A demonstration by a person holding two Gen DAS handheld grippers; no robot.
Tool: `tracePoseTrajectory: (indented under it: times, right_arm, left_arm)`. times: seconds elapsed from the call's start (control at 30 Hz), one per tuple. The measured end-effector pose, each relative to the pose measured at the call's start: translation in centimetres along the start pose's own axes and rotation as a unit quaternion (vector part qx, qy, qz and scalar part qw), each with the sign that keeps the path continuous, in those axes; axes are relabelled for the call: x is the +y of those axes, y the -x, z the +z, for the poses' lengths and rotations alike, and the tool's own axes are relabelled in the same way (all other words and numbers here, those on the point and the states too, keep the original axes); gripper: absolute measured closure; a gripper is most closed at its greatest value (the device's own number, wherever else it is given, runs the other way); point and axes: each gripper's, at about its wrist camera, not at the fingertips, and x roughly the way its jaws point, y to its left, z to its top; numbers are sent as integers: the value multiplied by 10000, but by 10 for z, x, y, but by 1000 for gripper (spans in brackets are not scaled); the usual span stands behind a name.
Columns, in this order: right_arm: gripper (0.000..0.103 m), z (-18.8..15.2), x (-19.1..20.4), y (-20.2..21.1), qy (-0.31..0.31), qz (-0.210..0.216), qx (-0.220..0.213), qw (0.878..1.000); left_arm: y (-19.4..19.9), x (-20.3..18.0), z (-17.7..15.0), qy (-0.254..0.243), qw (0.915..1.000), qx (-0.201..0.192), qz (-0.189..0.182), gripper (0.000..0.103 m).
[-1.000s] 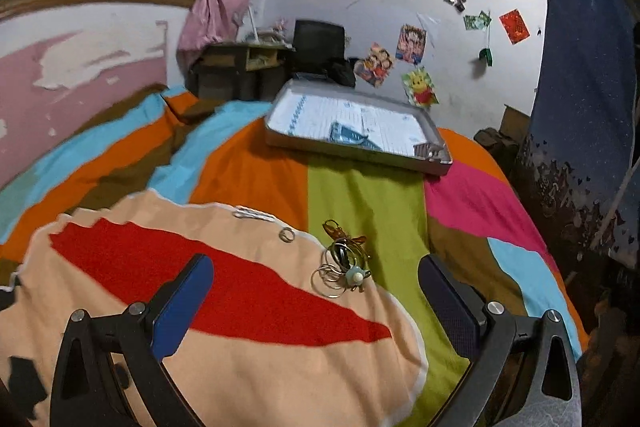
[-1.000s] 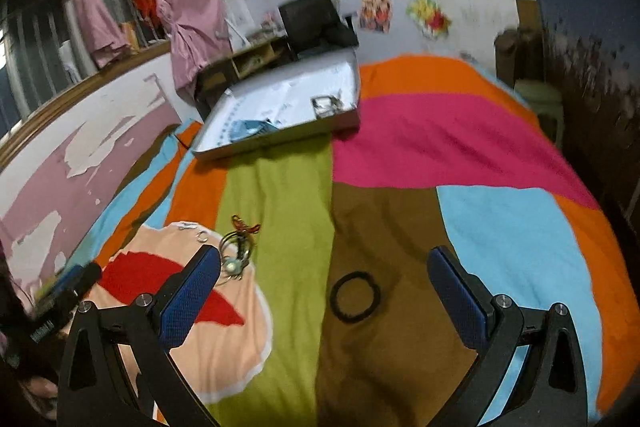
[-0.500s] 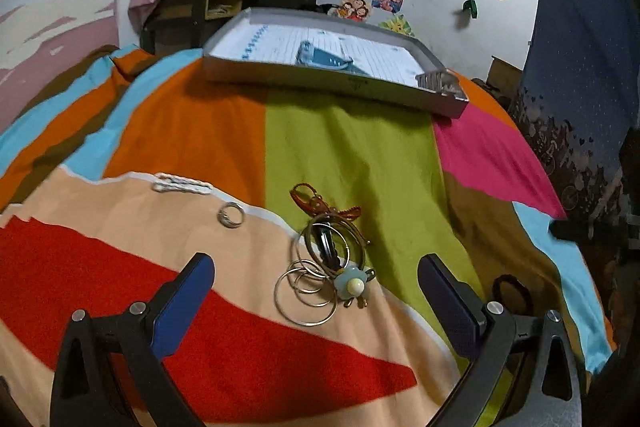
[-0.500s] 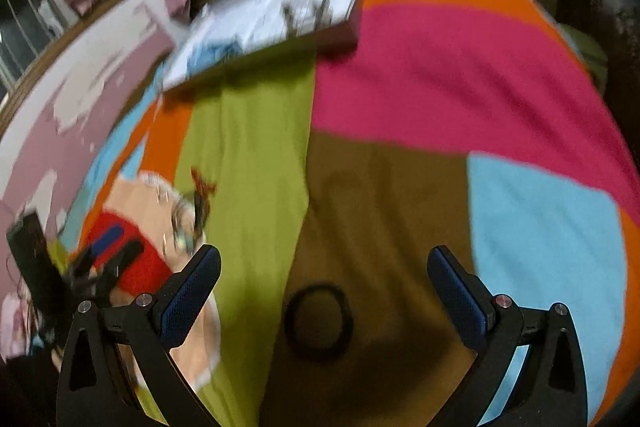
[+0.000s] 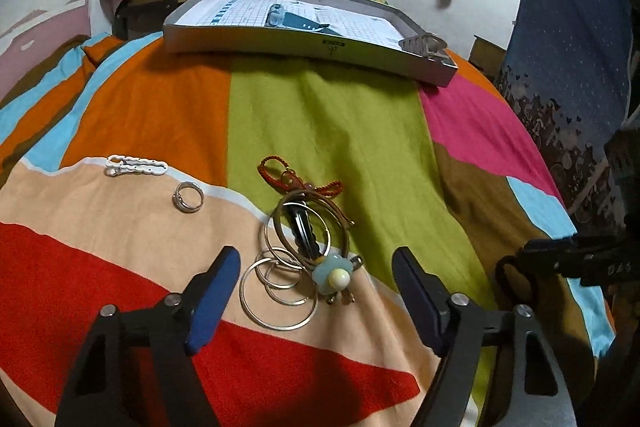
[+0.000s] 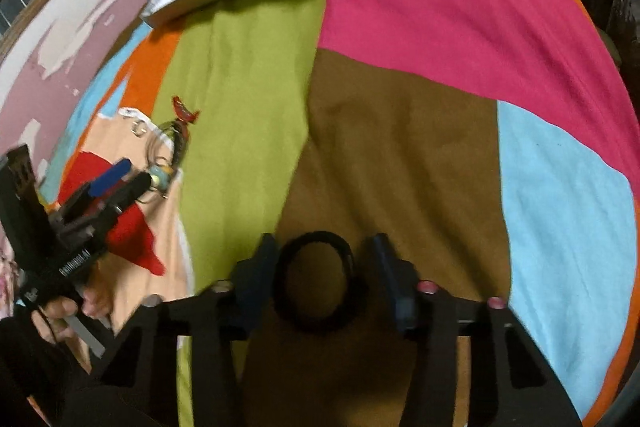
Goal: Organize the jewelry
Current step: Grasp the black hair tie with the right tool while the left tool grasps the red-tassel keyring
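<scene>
On the bed, at far left, we see a white clip (image 5: 135, 165) and silver ring (image 5: 188, 196). Our left gripper (image 5: 316, 297) gapes over tangled hoops (image 5: 294, 263); our right gripper (image 6: 320, 277), spread, straddles a black band (image 6: 316, 285). The gray tray (image 5: 304, 45) lies far.

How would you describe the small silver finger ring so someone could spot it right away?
On the patchwork bedspread, find the peach patch with the red shape. The silver finger ring lies alone near its upper edge, below the white hair clip; unlike the tangled hoops to its right, it is small, thick-banded and separate.
</scene>
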Motion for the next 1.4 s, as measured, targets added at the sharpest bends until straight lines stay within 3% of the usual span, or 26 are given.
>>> tracePoseTrajectory:
  times: [0.13,0.27,0.37,0.47,0.63,0.93,1.1,1.2,1.4]
  right_arm:
    - [75,-1,4,-13,75,-205,277,9994]
    - [77,0,10,-24,97,-324,373,9987]
    - [90,3,16,-29,148,-352,262,9989]
    - [96,7,22,-33,113,-112,121,9998]
    - [97,17,30,-39,-28,550,-14,9985]
    - [98,23,39,-29,23,796,-373,9961]
    - [98,19,26,-29,116,806,-299,9962]
    - [98,16,20,-28,8,1052,-227,9942]
    - [98,7,19,-19,105,1103,-395,9931]
  left_arm:
    - [-10,8,5,242,9996,97,-61,46]
    - [-20,17,8,504,9983,240,-191,52]
    - [-25,22,8,670,9969,272,-307,64]
    - [-26,25,8,797,9957,283,-367,75]
    - [-27,26,7,850,9952,404,-263,95]
    - [-7,27,8,1213,9909,370,-458,99]
    - [7,21,1,1213,9893,575,-568,99]
    - [7,16,-4,1213,9874,779,-651,99]
    - [19,-1,-7,1026,9907,659,-599,100]
